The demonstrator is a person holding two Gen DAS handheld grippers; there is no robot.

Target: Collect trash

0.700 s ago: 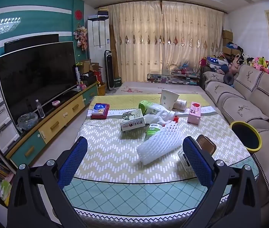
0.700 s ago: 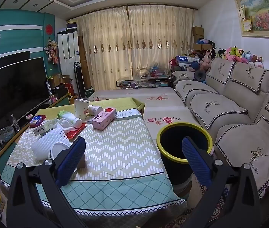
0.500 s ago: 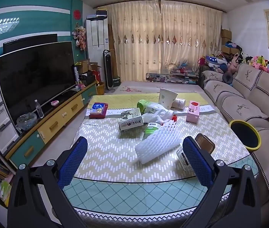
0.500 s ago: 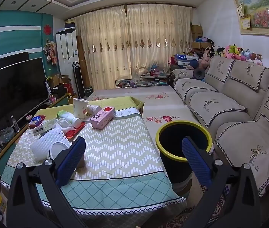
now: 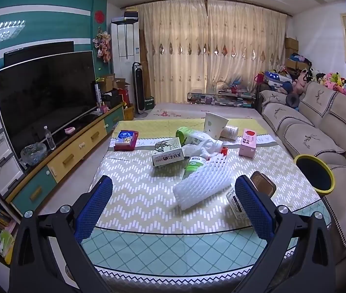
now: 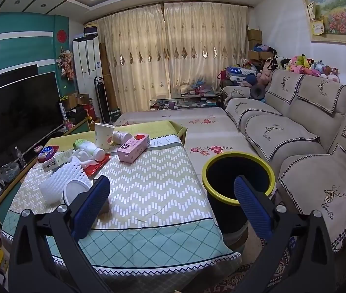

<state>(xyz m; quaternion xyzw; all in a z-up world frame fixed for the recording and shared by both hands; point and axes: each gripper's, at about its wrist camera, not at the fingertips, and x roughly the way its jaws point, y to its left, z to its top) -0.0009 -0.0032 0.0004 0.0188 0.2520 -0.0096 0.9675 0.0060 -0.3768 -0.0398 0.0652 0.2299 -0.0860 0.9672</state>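
Left wrist view: showed left gripper spread wide and empty, ribbed blue pads, over chevron-patterned tablecloth. Ahead lay litter: white foam mesh sleeve, paper cup, pink carton. Right gripper likewise agape, beside round yellow-rimmed black bin on the floor.

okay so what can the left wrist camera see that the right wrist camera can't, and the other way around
Only the left wrist view shows the left gripper, open and empty, and a brown tin beside the white foam net.

Only the right wrist view shows the right gripper, also open and empty, the whole trash bin down its side, and the framed flower painting in full.

Both show the table, the foam net, paper cup, pink carton, TV and sofa.
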